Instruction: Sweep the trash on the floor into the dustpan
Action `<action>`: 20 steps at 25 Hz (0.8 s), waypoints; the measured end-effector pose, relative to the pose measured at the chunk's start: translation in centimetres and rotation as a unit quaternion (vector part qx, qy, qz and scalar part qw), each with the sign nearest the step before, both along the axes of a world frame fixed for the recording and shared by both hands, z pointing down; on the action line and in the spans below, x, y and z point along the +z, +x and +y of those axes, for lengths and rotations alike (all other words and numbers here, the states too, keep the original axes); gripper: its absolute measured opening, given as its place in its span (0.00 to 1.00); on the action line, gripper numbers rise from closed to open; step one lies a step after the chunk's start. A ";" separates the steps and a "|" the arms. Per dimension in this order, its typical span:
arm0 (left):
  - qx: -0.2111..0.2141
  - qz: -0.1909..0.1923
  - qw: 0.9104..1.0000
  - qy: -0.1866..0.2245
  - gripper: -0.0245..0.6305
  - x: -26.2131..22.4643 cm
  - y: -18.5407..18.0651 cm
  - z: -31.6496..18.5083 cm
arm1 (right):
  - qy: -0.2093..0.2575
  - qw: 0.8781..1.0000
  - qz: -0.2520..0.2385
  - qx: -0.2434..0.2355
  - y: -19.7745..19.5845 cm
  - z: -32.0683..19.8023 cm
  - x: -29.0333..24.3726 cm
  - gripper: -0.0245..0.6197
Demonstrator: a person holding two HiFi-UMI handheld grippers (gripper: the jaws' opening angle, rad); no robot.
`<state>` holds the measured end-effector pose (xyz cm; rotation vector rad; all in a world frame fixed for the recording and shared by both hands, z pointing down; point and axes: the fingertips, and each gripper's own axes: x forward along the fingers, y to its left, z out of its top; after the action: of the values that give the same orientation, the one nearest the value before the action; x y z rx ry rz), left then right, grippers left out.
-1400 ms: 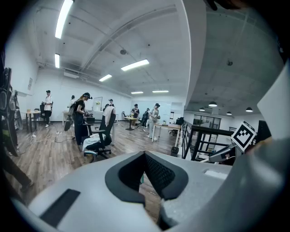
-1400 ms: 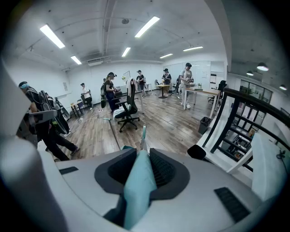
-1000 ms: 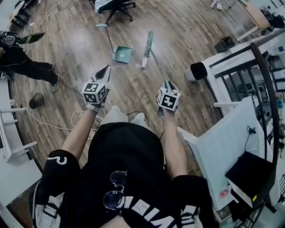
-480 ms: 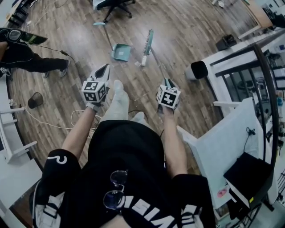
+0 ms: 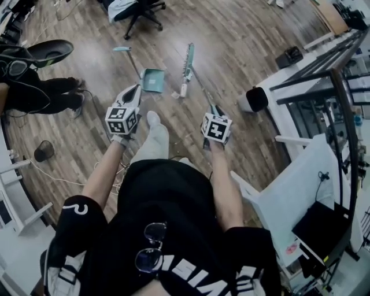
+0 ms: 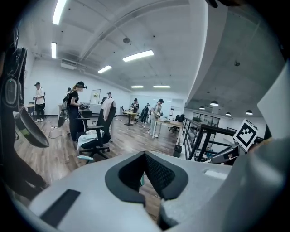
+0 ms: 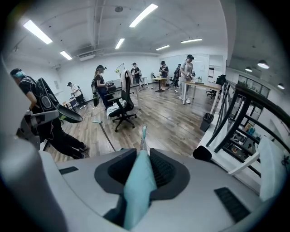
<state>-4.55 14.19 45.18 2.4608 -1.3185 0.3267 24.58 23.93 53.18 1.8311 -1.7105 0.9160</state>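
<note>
A teal dustpan (image 5: 153, 80) lies on the wooden floor ahead, its long handle running up-left. The broom's teal brush head (image 5: 188, 60) rests on the floor just right of the pan. A small pale scrap (image 5: 176, 94) lies near the brush. My right gripper (image 5: 213, 107) is shut on the broom's handle (image 7: 138, 181), which runs out between the pads towards the brush (image 7: 143, 133). My left gripper (image 5: 134, 89) hovers just short of the dustpan with its pads (image 6: 156, 174) together and nothing between them. My pale-trousered leg (image 5: 153, 139) reaches forward between the two grippers.
A black office chair (image 5: 136, 8) stands beyond the dustpan. To the right are a white table (image 5: 295, 185), a black railing (image 5: 341, 115) and a black bin (image 5: 254, 98). A person in black (image 5: 34, 87) stands at left, with cables (image 5: 63, 173) and a small bin (image 5: 43, 151) nearby.
I have stepped forward: my leg now reaches out between the grippers. Both grippers stay as they were, the right one still on the broom. The person at left has shifted.
</note>
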 end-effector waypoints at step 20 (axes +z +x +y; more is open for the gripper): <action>0.013 0.037 0.998 -0.055 0.03 4.9 -9.1 -19.3 | -0.067 0.996 0.039 0.041 -6.5 -15.4 1.3 0.17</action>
<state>-13.69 -5.15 50.06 2.3777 -1.2058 0.3021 18.10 8.49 54.50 1.8352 -1.4985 0.9555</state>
